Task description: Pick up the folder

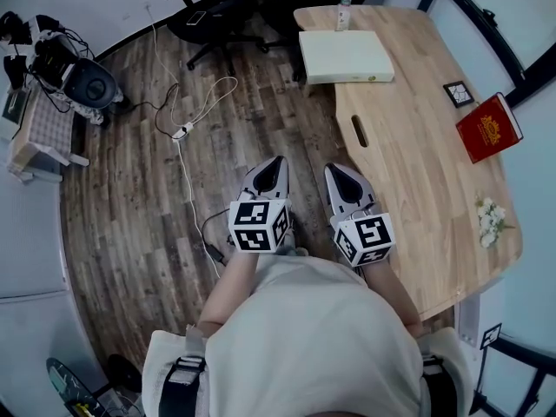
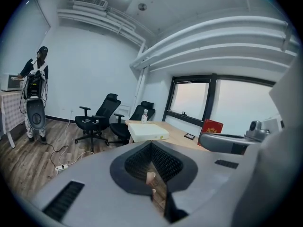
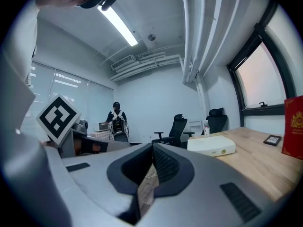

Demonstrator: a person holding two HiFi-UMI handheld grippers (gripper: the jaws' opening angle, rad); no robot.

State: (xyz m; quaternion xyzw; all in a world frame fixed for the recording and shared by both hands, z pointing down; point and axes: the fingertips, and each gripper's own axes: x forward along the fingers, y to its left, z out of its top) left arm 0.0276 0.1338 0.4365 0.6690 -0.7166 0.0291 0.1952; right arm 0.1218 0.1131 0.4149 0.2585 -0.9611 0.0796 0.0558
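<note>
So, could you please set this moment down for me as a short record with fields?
left gripper: shut, empty, over the wooden floor
right gripper: shut, empty, beside the table's edge
table: light wood, on the right
cream flat case: lies at the table's far end, untouched, perhaps the folder
bottle: upright just beyond the case
red cover: at the table's window side
flowers: white, near the table's rim
floor: office chairs, loose cables
</note>
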